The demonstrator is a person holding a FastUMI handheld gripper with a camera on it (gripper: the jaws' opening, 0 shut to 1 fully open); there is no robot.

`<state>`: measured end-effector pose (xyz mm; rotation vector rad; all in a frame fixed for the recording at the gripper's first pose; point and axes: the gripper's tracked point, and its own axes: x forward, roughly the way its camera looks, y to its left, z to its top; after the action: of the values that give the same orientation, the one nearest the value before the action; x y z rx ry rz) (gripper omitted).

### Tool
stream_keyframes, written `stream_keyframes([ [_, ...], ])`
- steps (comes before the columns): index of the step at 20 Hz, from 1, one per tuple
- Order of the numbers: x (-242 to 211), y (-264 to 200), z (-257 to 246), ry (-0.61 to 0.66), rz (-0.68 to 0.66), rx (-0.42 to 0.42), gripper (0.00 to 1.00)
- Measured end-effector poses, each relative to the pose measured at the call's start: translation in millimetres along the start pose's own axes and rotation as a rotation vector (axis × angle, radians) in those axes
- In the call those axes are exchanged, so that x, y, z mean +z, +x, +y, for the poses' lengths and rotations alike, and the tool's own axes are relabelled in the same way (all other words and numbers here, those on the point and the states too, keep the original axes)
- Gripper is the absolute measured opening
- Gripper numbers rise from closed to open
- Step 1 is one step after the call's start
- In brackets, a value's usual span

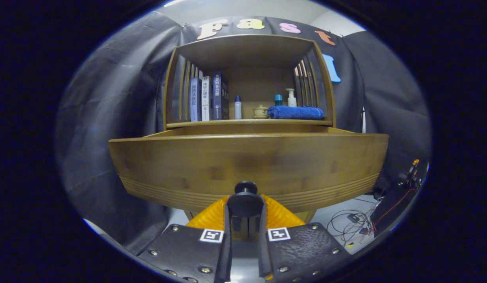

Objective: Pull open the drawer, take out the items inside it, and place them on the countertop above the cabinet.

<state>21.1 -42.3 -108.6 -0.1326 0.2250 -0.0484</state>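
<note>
The cabinet point(249, 78) stands dead ahead of me, a bamboo shelf unit with slatted sides and a smooth, pale-grained back. Its drawer point(249, 165) juts toward me below the shelf, already partly out, I judge, since its top edge sits clear forward of the shelf lip. The front is a broad bowed board, long axis running side to side, warm brown with fine ridges along the lower edge. From here I cannot see into it, so what lies inside is hidden.

On the shelf sit upright books point(209, 98), a folded fuzzy blue towel point(295, 113), a few small bottles and a little lidded pot, all well beyond my fingers.

The knob point(245, 187) is what matters: a small dark round disc on a short stem, low on the drawer front and straight ahead. My gripper point(245, 214) has both fingers closed about its stem, one pressing each side, the disc just past the tips. The pull should run straight back along my fingers, square to the board, so the drawer slides without skewing. The countertop above is the shelf board, up and beyond
</note>
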Motion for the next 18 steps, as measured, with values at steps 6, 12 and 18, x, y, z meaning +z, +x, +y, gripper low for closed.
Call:
stream_keyframes([
  [6, 34.3, -15.5, -11.0, 0.003, -0.075, -0.030, 0.67],
  [12, 71.7, -30.8, -8.2, 0.017, -0.049, -0.011, 0.98],
  [18, 124.8, -21.9, 3.8, -0.025, -0.036, 0.020, 0.98],
])
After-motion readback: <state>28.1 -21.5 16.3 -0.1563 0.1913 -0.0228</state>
